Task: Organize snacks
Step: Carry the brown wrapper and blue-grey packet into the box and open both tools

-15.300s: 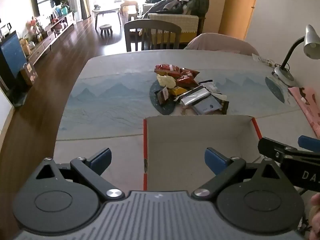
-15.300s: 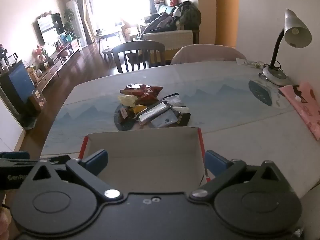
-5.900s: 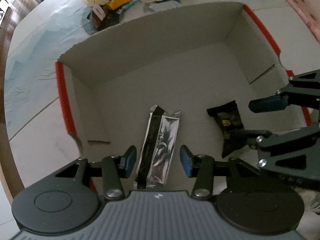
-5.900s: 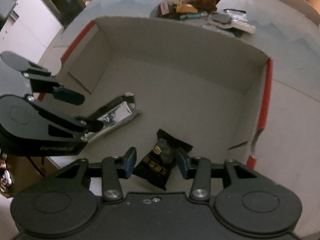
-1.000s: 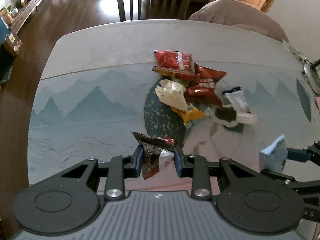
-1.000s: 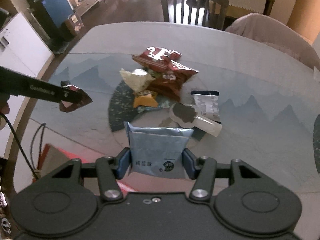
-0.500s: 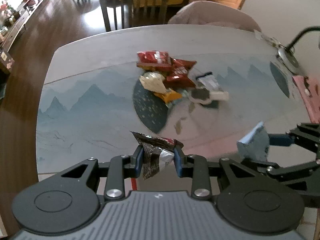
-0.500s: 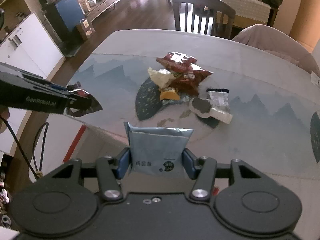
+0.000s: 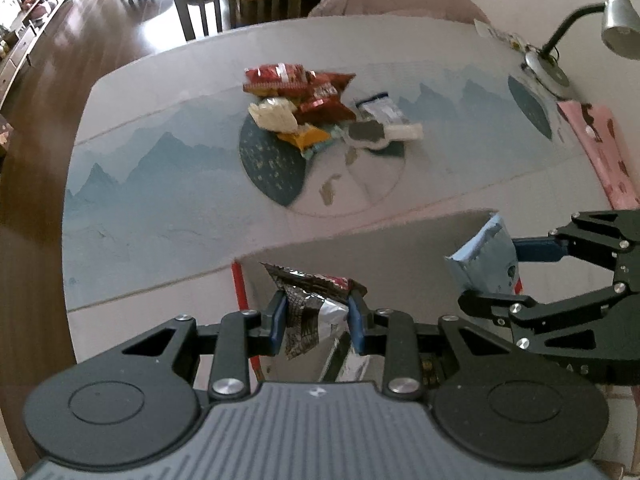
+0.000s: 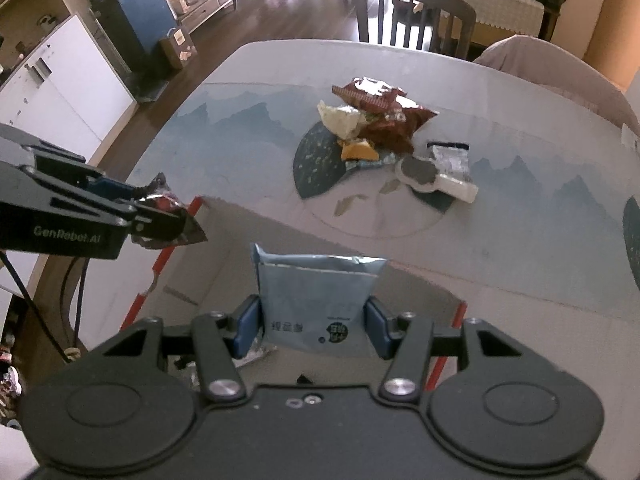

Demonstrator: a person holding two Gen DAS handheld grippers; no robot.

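Right now we have our left tool (image 9: 316, 318) clenched on a crumpled dark-and-silver snack wrapper (image 9: 314, 304), its blue pads (image 9: 277, 318) pressing it from both sides. In the right wrist view that same tool (image 10: 160, 220) reaches in from the left edge with the wrapper (image 10: 168, 224) poking out past its tips, over the left end of the box. Our right tool (image 10: 312, 326) is grasping a pale blue snack packet (image 10: 316, 300) by its two side edges, the packet standing upright with printing near its lower edge. From the left wrist view we see the right tool (image 9: 516, 276) coming in from the right side with the blue packet (image 9: 486, 258) tilted between its fingers.

Both packets hang above the open cardboard box (image 9: 380, 244), which has red-trimmed end edges (image 9: 240, 288) and sits on the near part of the table (image 9: 160, 208). Down inside the box, just under our left tool, a silvery wrapper (image 9: 352, 360) lies on the floor of it.

Farther out on the table, past the box's far wall, the rest of the snack pile (image 10: 376, 124) lies on the mountain-print cloth: red chip bags (image 9: 296, 80), a cream packet (image 9: 274, 114), an orange one (image 9: 306, 136), and a white packet with a dark patch (image 9: 380, 132) just to the right of them. A desk lamp (image 9: 600, 28) stands at the far right corner, and a wooden chair (image 10: 412, 12) is behind the table.
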